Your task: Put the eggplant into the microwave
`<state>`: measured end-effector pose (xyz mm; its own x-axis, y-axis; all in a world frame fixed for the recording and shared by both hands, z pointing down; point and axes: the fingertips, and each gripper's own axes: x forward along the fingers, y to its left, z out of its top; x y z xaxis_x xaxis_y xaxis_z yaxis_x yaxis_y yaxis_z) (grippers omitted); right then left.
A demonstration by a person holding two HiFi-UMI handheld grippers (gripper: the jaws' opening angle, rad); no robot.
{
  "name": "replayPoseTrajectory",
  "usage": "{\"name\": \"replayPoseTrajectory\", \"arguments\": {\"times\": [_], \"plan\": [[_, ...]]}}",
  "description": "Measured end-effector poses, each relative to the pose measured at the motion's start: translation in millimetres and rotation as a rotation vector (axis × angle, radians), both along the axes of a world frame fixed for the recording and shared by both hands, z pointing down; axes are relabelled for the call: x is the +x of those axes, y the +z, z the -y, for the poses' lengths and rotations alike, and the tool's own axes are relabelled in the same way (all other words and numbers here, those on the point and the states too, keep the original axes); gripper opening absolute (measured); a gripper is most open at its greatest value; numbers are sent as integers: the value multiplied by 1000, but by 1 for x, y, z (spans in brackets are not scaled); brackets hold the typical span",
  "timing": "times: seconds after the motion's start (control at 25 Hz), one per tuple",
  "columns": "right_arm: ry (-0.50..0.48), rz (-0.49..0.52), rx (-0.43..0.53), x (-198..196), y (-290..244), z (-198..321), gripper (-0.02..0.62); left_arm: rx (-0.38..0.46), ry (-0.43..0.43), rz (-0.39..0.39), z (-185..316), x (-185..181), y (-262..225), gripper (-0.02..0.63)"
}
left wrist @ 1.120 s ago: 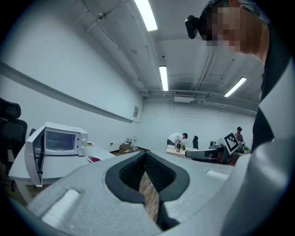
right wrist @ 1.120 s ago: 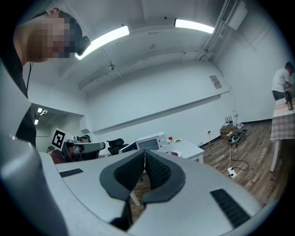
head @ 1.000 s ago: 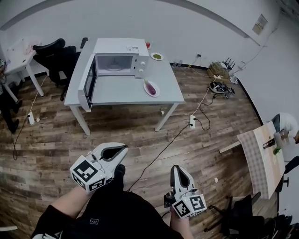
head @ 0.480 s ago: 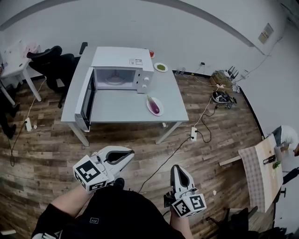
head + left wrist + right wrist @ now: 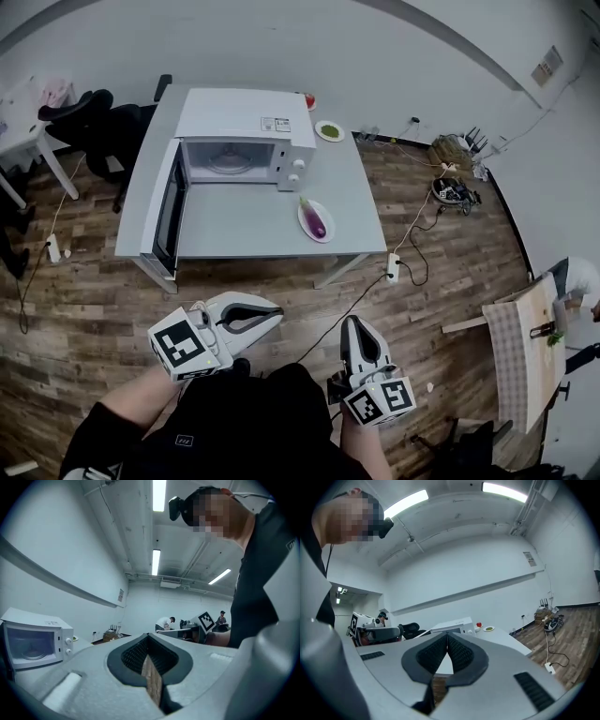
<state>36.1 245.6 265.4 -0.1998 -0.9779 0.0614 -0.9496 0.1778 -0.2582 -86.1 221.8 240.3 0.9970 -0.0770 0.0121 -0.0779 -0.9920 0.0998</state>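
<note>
Eggplant (image 5: 317,221): small, elongated, glossy purple, green stem end; lies on a white plate (image 5: 327,234) on the grey table (image 5: 244,220), just right of the open-doored microwave (image 5: 246,141). Left gripper (image 5: 277,315) and right gripper (image 5: 354,324): both clenched, empty, well short of the table.

Ahead of the left gripper (image 5: 277,314) and the right gripper (image 5: 354,324), open wooden floor (image 5: 84,309) runs to the table (image 5: 244,230), crossed only by a thin cable (image 5: 349,304) between them. Beyond the left gripper the microwave door (image 5: 167,211) stands swung wide to the left, leaving the microwave (image 5: 246,127) cavity and the bare tabletop before it unblocked. Beyond the right gripper, a plate (image 5: 304,225) bearing the eggplant (image 5: 316,218) sits near the microwave's front corner.
</note>
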Motion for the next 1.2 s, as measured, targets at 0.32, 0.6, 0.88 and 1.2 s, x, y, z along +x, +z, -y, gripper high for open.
{"name": "replayPoseTrajectory", "arguments": {"times": [0.32, 0.6, 0.88, 1.2], "plan": [[-48, 0, -22, 34, 15, 51, 15, 77, 17, 21, 26, 44, 11, 8], [-94, 9, -48, 92, 34, 105, 15, 7, -88, -38, 94, 93, 14, 8], [-146, 14, -101, 154, 52, 149, 14, 34, -296, 51, 166, 136, 33, 8], [-161, 12, -168, 174, 81, 195, 15, 34, -337, 122, 224, 157, 69, 8]]}}
